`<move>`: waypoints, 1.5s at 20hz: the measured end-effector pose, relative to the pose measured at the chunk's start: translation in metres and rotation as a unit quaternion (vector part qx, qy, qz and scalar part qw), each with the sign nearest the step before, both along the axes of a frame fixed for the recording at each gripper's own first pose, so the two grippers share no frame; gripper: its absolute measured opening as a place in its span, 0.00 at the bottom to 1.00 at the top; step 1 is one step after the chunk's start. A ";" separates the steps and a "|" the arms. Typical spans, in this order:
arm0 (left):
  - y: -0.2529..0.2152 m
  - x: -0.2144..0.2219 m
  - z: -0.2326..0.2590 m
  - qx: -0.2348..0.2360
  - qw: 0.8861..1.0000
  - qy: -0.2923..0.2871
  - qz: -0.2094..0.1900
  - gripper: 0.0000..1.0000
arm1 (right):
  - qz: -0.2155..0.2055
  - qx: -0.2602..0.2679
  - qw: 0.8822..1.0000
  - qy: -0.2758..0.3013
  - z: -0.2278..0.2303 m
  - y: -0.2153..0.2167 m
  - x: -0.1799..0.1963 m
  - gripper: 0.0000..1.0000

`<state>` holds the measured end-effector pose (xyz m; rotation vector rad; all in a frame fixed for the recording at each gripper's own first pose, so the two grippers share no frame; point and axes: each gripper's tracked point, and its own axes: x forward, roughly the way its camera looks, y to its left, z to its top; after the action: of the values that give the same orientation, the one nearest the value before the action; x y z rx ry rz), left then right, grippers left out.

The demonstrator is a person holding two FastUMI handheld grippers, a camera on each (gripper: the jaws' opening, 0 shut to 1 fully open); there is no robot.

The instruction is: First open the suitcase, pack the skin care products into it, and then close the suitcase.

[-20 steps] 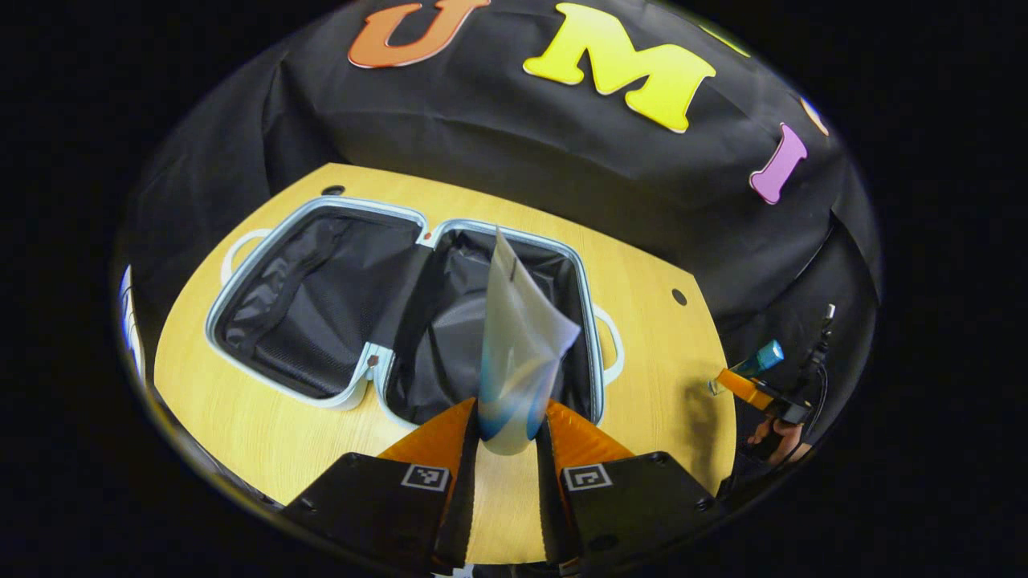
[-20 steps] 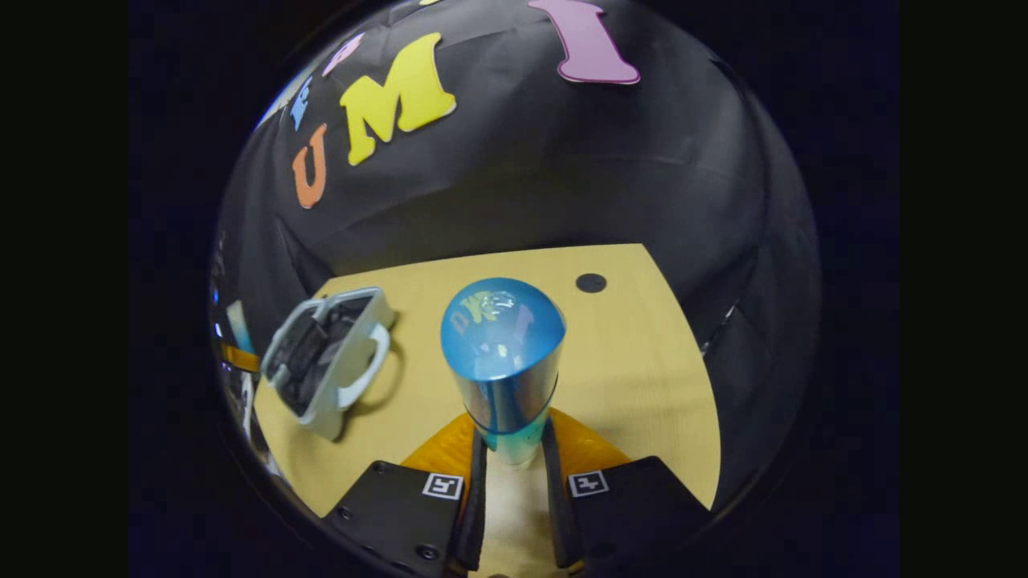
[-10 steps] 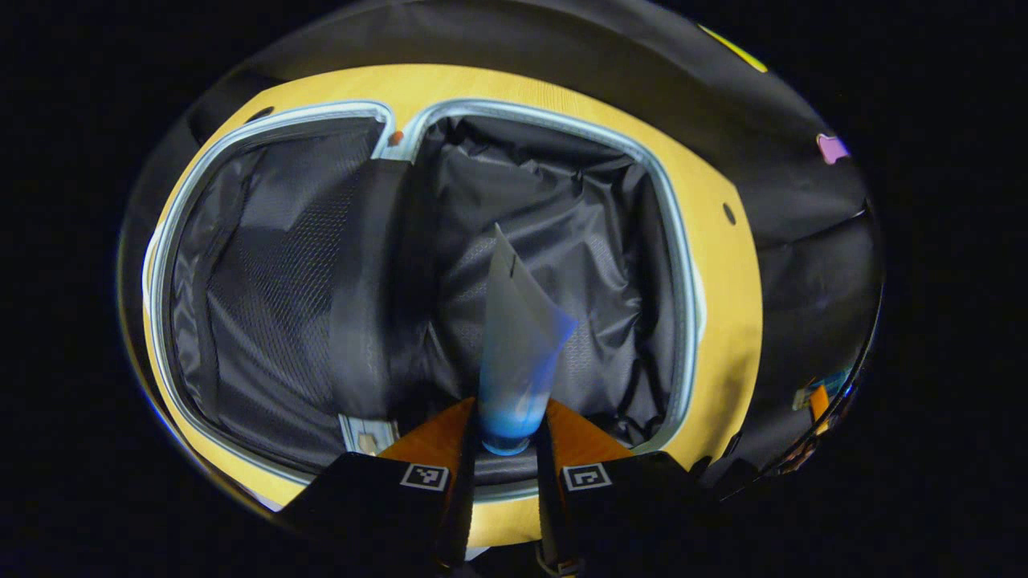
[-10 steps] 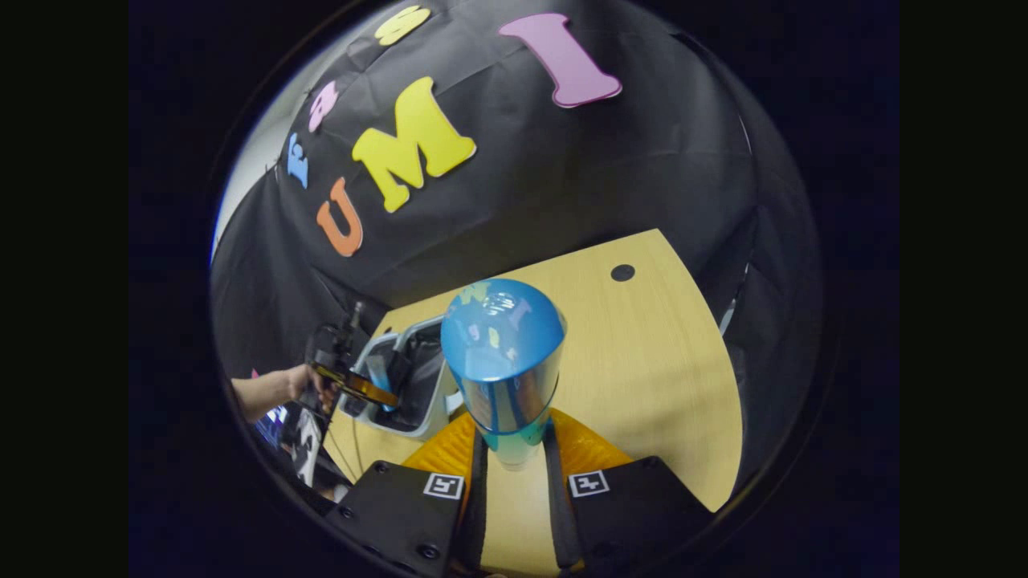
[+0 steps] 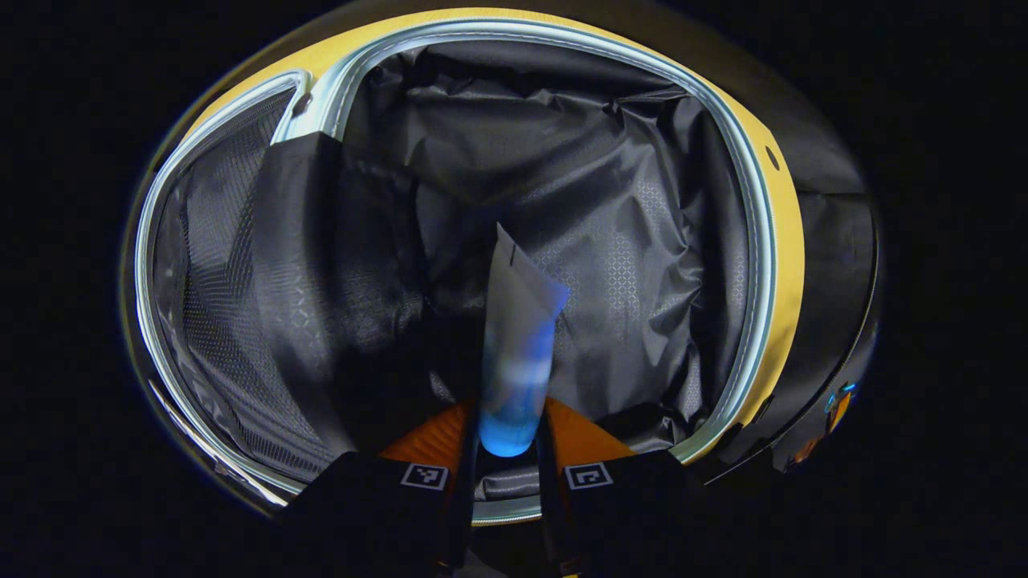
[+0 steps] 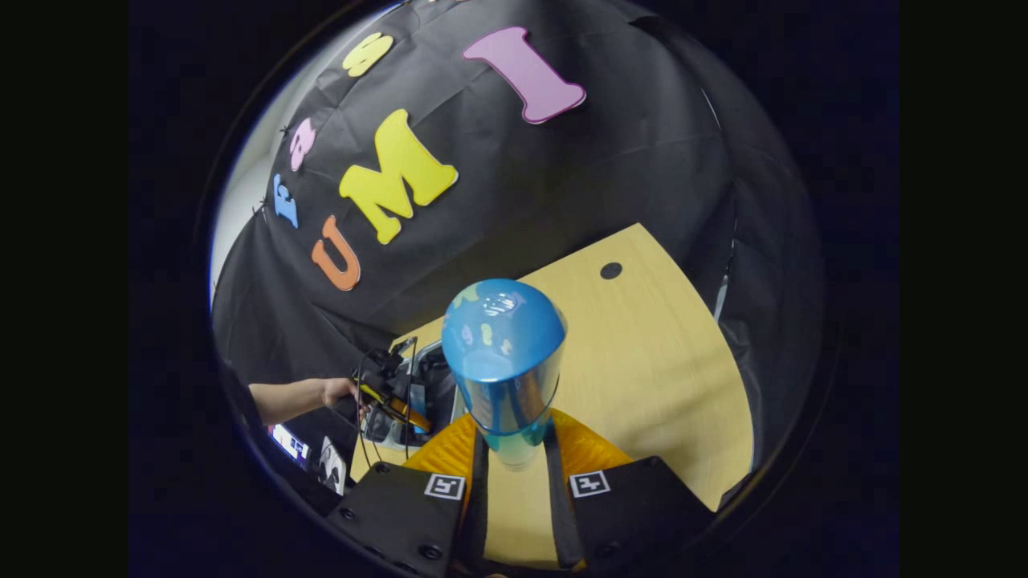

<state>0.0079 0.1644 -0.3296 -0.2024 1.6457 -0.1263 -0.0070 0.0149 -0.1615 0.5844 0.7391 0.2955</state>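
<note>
Over the open suitcase [image 5: 755, 241], which lies flat on the desk [image 6: 642, 361] with both halves spread, we hold the left gripper [image 5: 504, 437] low, its jaws pinching a soft tube [image 5: 518, 337] near its cap end so that the flat crimped end points forward into the dark lining. We judge that it is held there because the right-hand half of the suitcase is the compartment with the plain lining [image 5: 610, 201], bare of products where we can see it, while the half to its left carries a mesh panel [image 5: 201, 265]; letting go from low down should lay the tube down gently rather than drop it. Beside the suitcase and above the bare desk, we keep the right gripper [image 6: 514, 457] waiting, its jaws pressed on the lower part of a blue-capped bottle [image 6: 504, 353] that stands upright between them. From the right gripper view, the suitcase sits just behind the bottle, with the person's hand [image 6: 337, 392] reaching over it. We reckon the bottle waits aside so the two grippers do not crowd one opening.
</note>
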 end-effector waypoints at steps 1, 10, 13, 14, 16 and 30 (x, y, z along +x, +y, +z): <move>0.000 0.000 -0.003 0.001 1.000 0.002 0.003 0.39 | -0.003 0.001 1.000 0.001 0.000 -0.001 0.000 0.30; -0.008 -0.002 0.007 0.000 1.000 -0.011 0.019 0.59 | 0.008 -0.010 1.000 -0.005 0.002 -0.003 -0.004 0.30; -0.009 -0.003 0.021 -0.002 0.998 -0.043 0.037 0.77 | 0.038 -0.021 0.999 -0.019 0.008 0.013 -0.002 0.30; -0.012 -0.003 0.028 -0.008 0.997 -0.062 0.045 0.74 | 0.052 -0.023 0.998 -0.026 0.010 0.023 -0.001 0.28; -0.016 -0.007 0.050 -0.023 0.992 -0.108 0.057 0.78 | 0.084 -0.024 0.995 -0.040 0.018 0.046 0.004 0.30; -0.017 -0.102 0.193 -0.046 0.833 -0.527 0.163 0.93 | 0.314 -0.077 0.944 0.059 -0.027 0.285 0.048 0.31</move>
<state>-0.0940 0.1477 -0.1368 -0.3981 0.4816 -0.0363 0.0412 0.3002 -0.1885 0.2028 1.0476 0.7898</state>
